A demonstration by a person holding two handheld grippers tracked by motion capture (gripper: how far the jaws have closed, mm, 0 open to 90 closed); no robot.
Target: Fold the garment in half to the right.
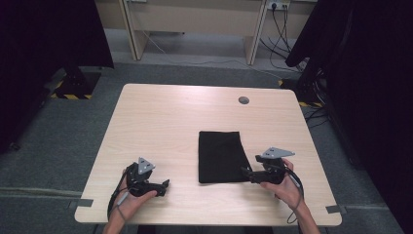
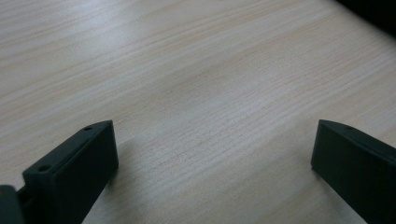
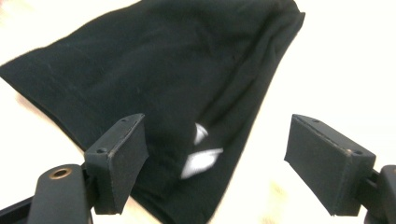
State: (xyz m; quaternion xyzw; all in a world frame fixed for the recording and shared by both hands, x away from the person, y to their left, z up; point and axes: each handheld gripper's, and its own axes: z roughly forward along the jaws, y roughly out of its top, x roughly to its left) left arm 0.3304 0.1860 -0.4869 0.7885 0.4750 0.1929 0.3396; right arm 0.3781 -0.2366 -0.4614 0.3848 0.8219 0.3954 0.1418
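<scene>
Light wood table on grey floor. Black cloth, folded flat, lay right of centre toward the near edge. Right gripper, jaws apart, sat at its near-right corner (white tag showing); left gripper likewise spread, over bare wood. Nothing gripped yet; folding prob. unfinished.

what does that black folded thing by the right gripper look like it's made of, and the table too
The black folded cloth looks like soft matte fabric, perhaps knit or fleece: it creases and shows a faint nap, with a white tag. The pale table looks like wood-grain laminate or wood, smooth with fine streaks.
</scene>
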